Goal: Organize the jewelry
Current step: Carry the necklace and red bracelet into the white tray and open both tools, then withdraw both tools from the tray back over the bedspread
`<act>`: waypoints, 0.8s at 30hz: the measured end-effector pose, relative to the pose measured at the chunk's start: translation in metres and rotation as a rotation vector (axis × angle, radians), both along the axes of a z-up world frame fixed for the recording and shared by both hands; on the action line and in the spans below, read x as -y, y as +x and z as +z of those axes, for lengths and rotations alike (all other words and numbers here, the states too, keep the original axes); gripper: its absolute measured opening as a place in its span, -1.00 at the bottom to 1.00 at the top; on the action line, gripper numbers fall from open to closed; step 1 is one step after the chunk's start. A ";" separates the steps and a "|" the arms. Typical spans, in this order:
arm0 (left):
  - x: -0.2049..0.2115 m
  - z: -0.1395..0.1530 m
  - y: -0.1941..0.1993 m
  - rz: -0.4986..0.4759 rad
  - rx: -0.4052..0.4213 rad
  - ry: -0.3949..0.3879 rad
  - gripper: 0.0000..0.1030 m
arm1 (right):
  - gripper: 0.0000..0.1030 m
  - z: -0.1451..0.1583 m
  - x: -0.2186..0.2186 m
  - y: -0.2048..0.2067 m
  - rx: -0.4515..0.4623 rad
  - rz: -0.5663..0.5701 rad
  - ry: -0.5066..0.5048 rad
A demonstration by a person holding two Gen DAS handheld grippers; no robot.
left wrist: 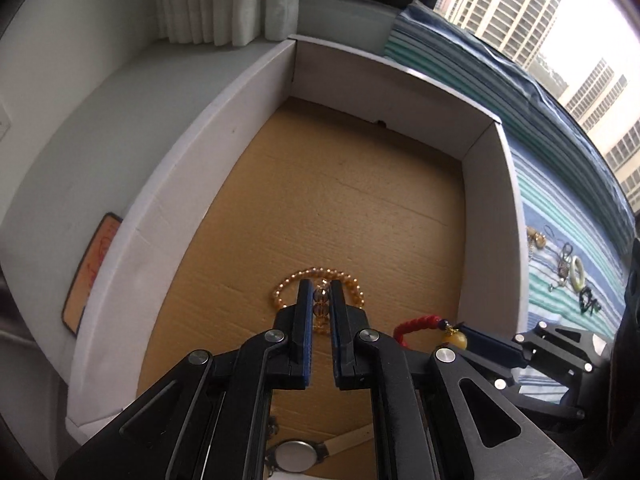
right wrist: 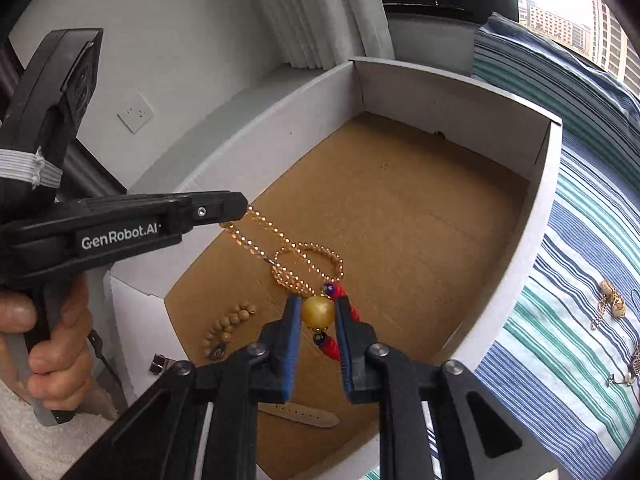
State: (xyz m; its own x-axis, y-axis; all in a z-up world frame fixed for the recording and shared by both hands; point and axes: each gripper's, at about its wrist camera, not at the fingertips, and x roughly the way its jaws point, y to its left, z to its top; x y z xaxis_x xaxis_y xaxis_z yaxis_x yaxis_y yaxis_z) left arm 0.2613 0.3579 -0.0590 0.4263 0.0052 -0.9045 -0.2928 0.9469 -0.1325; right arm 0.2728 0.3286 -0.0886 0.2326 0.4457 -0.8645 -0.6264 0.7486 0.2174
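A white cardboard box (left wrist: 168,216) with a brown floor lies open in both views (right wrist: 536,216). My left gripper (left wrist: 320,290) is shut on an amber bead strand (left wrist: 352,280) and holds it above the box floor; the strand hangs in a loop in the right wrist view (right wrist: 308,256). My right gripper (right wrist: 318,308) is shut on a yellow ball bead (right wrist: 318,311) of a red cord bracelet (right wrist: 348,304), low inside the box. That bracelet also shows in the left wrist view (left wrist: 416,322).
A watch (left wrist: 296,454) with a beige strap (right wrist: 304,414), a wooden bead bracelet (right wrist: 228,326) and a small dark clip (right wrist: 158,362) lie in the box. Several more pieces (left wrist: 568,268) lie on the striped cloth (right wrist: 560,340) right of the box.
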 end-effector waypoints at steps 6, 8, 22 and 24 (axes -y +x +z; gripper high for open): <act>-0.001 -0.021 -0.010 0.030 -0.069 0.046 0.06 | -0.33 -0.020 -0.010 -0.005 -0.009 -0.016 -0.052; 0.001 -0.015 -0.016 0.040 -0.043 0.076 0.46 | -0.16 -0.019 -0.010 -0.006 -0.010 -0.019 -0.047; 0.052 0.032 -0.058 -0.002 0.116 0.156 0.56 | -0.09 0.015 0.045 -0.027 0.062 -0.054 -0.010; 0.064 0.038 -0.061 -0.009 0.134 0.165 0.56 | -0.08 0.022 0.057 -0.030 0.075 -0.062 -0.008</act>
